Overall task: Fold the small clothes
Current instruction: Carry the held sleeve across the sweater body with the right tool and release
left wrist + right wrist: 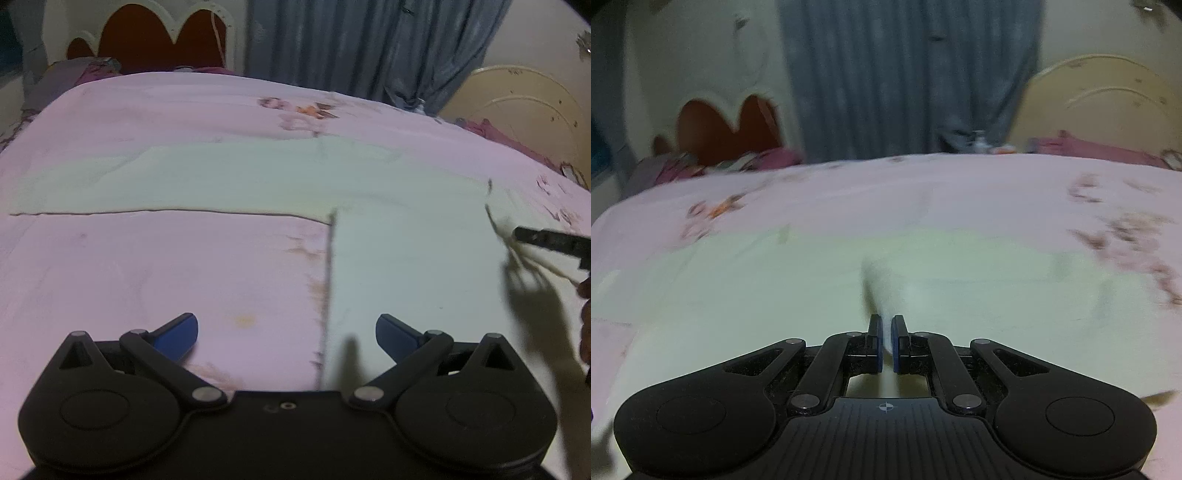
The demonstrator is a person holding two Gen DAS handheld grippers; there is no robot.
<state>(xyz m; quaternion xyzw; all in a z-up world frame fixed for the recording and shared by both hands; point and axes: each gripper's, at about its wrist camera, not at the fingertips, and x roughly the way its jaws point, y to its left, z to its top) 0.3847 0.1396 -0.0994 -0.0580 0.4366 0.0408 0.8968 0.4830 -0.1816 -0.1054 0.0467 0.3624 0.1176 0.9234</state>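
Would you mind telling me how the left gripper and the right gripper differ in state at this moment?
The left gripper has its jaws spread wide, while the right gripper is shut. The left gripper holds nothing and hovers over the bed sheet; the right gripper pinches a fold of the pale green garment. Both have black linkages and blue pads.

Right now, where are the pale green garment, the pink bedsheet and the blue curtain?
pale green garment point(406, 266): left wrist view, flat middle of its near panel.
pink bedsheet point(166, 266): left wrist view, bare stretch left of the garment.
blue curtain point(905, 74): right wrist view, middle folds.
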